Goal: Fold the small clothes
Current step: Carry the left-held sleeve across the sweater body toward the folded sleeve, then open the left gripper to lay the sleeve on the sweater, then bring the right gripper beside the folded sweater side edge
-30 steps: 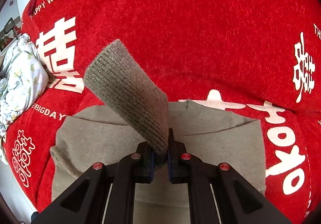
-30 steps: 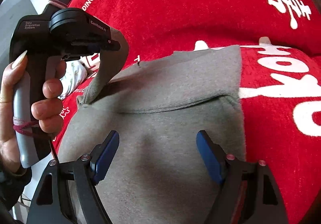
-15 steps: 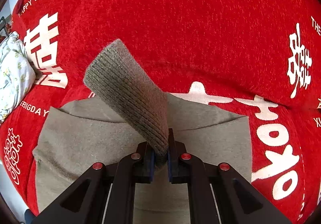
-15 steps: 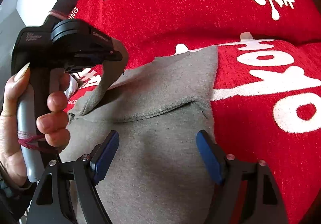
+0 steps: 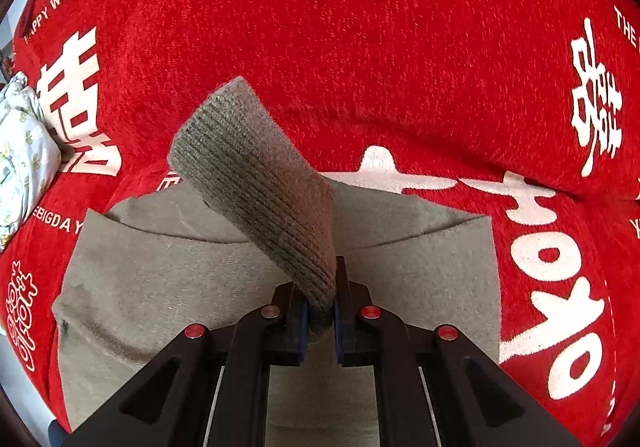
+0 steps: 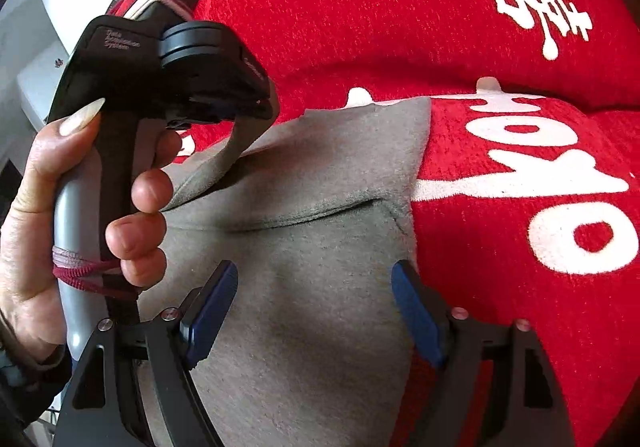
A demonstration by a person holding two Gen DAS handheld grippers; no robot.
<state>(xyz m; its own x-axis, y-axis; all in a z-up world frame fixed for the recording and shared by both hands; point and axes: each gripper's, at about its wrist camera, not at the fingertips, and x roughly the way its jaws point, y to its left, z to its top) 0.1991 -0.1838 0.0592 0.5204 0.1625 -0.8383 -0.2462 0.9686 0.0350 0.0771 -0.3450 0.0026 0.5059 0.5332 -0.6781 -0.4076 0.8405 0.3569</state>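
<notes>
Since a second ago, my left gripper [image 5: 320, 313] has carried the ribbed cuff [image 5: 256, 187] a little further over the grey garment [image 5: 160, 279]; the floral bundle [image 5: 22, 151] has slid toward the left edge of that view, and more of the garment's body now shows below the cuff. Grip unchanged: the left jaws are pressed together on the cuff's end, with the sleeve rising from the body to the jaws, as the right wrist view confirms. My right gripper [image 6: 316, 311] hangs spread wide above the garment's lower body, pinching nothing; whether its pads touch the cloth I cannot tell. The garment lies flat on the red blanket [image 5: 360, 47], one fold line already across its middle. Assessment: the sleeve fold is under way but not laid. Next, lower the cuff onto the body and release.
</notes>
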